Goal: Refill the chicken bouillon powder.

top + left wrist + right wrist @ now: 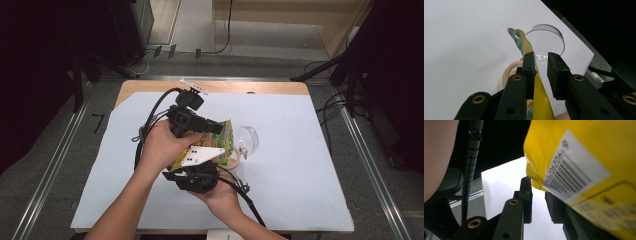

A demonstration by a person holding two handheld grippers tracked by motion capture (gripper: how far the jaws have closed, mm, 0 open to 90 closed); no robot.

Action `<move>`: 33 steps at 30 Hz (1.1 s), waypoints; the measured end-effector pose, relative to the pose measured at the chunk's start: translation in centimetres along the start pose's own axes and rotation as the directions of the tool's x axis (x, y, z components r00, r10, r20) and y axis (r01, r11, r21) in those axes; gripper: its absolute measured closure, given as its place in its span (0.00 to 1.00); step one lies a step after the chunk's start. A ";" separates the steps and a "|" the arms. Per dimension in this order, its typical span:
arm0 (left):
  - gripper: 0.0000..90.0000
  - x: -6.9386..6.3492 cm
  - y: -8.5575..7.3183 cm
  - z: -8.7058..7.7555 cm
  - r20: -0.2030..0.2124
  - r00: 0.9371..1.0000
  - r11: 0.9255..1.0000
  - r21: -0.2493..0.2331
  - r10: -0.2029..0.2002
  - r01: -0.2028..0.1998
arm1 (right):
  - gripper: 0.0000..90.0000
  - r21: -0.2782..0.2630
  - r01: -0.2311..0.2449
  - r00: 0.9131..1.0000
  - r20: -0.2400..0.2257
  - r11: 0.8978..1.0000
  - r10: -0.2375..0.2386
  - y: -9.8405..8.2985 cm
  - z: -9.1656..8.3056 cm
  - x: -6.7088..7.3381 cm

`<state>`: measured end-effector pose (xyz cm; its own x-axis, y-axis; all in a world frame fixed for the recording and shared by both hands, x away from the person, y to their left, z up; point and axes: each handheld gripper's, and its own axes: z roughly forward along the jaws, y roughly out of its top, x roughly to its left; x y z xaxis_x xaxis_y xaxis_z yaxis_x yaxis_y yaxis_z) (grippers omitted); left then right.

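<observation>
High view: your left gripper (212,127) and right gripper (200,172) meet over a yellow snack bag (227,137) held above the white sheet (300,165) on the wooden table (150,86); a clear round lid (248,138) stands on edge just beside the bag's right end, and a tape roll (235,161) sits under the bag's lower corner. Your forearms enter from the bottom edge. Left gripper view: the bag's crimped edge (520,41) runs up against your left-hand pad (529,67), while the other pad stands apart from it, so the jaws are parted and not pinching; the clear lid (549,40) and the tape roll (509,72) lie beyond. Right gripper view: the bag's barcode side (579,170) hangs over your far jaw, daylight shows between the pads, nothing clamped there; whether the bag touches a pad you cannot tell.
</observation>
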<state>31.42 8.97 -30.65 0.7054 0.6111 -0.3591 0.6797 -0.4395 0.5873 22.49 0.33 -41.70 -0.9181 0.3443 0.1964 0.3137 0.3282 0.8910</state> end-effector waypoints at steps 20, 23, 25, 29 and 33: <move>0.86 -0.5 0.0 0.3 -0.006 1.000 1.000 0.003 0.021 -0.021 | 0.85 -0.013 0.006 1.000 0.012 1.000 -0.006 -0.3 0.0 0.0; 0.86 -0.7 0.0 0.3 -0.005 1.000 1.000 0.005 0.026 -0.026 | 0.85 -0.020 0.006 1.000 0.011 1.000 -0.006 -0.4 0.0 0.1; 0.86 -0.7 0.0 0.3 -0.008 1.000 1.000 0.005 0.029 -0.029 | 0.85 -0.026 0.010 1.000 0.012 1.000 -0.010 -0.5 0.0 0.0; 0.86 -0.8 0.0 0.3 -0.009 0.999 0.999 0.005 0.032 -0.032 | 0.85 -0.028 0.014 1.000 0.014 1.000 -0.013 -0.5 0.0 0.0; 0.86 -0.7 0.1 0.3 -0.007 1.000 1.000 0.001 0.027 -0.027 | 0.85 -0.022 0.004 1.000 0.009 1.000 -0.004 -0.4 -0.1 0.0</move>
<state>31.00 8.29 -30.56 0.7222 0.6033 -0.3382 0.6604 -0.4563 0.5964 22.29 0.11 -42.02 -0.9170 0.3513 0.1888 0.3044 0.3107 0.9004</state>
